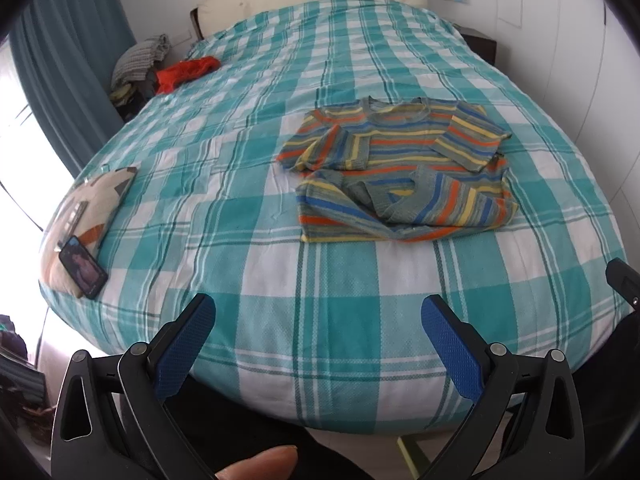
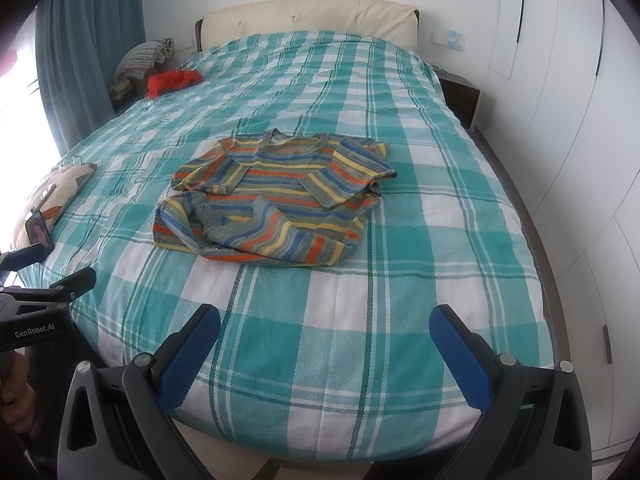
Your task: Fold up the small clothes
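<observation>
Striped sweater [image 1: 400,172] lies mid-bed [image 1: 280,320], long axis across, at one o'clock from the left gripper [image 1: 318,340], eleven from the right gripper [image 2: 324,352]; both gape empty, about equally near.

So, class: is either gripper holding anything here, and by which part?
Nothing is held. The left gripper and right gripper hover with jaws open, short of the striped knitted sweater on the teal checked bed.

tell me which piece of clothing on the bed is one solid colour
The red garment, bunched at the far left edge of the bed near the curtain. The sweater lying mid-bed is striped in orange, yellow, blue and grey.
</observation>
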The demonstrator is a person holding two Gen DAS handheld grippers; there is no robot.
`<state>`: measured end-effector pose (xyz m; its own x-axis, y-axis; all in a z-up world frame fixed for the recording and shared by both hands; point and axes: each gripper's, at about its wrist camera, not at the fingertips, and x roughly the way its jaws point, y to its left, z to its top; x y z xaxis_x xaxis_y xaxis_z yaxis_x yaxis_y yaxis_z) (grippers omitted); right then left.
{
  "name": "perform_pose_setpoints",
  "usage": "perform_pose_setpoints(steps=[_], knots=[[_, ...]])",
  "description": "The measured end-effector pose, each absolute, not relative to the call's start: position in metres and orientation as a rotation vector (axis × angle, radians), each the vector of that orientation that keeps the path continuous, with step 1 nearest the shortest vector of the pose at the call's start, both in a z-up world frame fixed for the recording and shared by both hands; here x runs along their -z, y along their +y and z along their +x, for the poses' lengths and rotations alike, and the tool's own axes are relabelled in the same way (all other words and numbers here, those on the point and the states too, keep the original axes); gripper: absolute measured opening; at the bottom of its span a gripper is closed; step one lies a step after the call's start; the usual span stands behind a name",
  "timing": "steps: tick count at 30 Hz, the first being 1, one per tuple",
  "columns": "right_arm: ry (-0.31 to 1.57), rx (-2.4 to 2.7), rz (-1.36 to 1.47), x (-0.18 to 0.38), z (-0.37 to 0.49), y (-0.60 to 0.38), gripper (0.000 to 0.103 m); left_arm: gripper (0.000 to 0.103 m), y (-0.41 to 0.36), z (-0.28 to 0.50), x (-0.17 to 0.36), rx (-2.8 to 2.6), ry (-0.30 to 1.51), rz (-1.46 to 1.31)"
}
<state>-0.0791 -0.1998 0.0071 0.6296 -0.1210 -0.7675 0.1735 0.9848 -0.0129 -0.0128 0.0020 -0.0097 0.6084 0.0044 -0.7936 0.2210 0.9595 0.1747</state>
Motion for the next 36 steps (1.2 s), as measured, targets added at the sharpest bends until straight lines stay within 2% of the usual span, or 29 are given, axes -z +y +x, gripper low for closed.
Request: perform_pose_setpoints(steps=[18,36], knots=[[0.892,0.169,0.052,-0.002,-0.086,-0.194,0.103,0.103,0.006,-0.013,0.015,0.119,0.939,0.255],[0.892,0.324,-0.084,-0.017,-0.087,-0.191,0.103,0.103,0.012,-0.009,0.014,0.139,0.950,0.223]])
